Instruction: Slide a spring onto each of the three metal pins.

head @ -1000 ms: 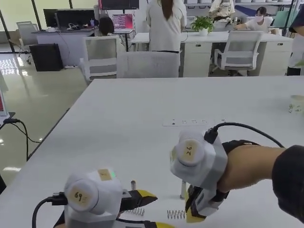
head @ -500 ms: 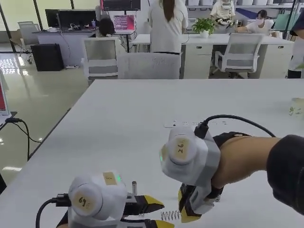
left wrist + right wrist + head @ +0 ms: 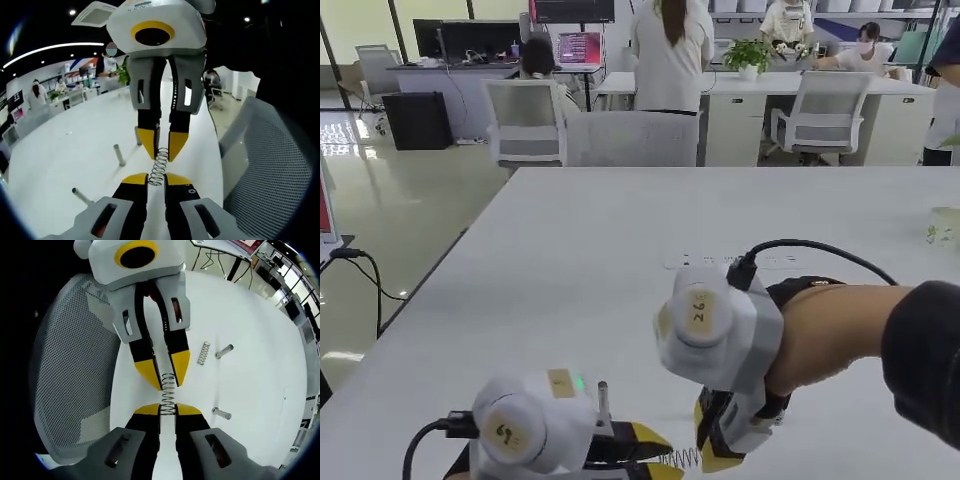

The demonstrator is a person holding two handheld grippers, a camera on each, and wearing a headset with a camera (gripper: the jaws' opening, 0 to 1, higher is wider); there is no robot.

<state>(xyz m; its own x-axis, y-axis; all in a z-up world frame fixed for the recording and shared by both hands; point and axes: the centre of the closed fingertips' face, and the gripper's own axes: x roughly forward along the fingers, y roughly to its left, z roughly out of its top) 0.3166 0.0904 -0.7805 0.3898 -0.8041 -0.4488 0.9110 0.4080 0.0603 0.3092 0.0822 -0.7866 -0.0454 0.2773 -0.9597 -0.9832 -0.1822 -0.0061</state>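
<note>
Head view: thin bright coil spring (image 3: 681, 459) recorded at bottom centre, bridging left gripper (image 3: 658, 447) and right gripper (image 3: 708, 457) over white table (image 3: 620, 250). Upright pin (image 3: 603, 396) just behind. Right hand (image 3: 820, 345) entering from right edge, gripper tilted downward.

Left gripper view: spring (image 3: 159, 167) at centre, slightly bowed. Lower end pinched in own narrow jaws, upper end clamped by right gripper descending from top. Three pins (image 3: 119, 155) left of centre.

Right gripper view: spring (image 3: 168, 392) straight, centred, gripped at both ends. Loose spring (image 3: 203, 353) beside a pin, upper right.
</note>
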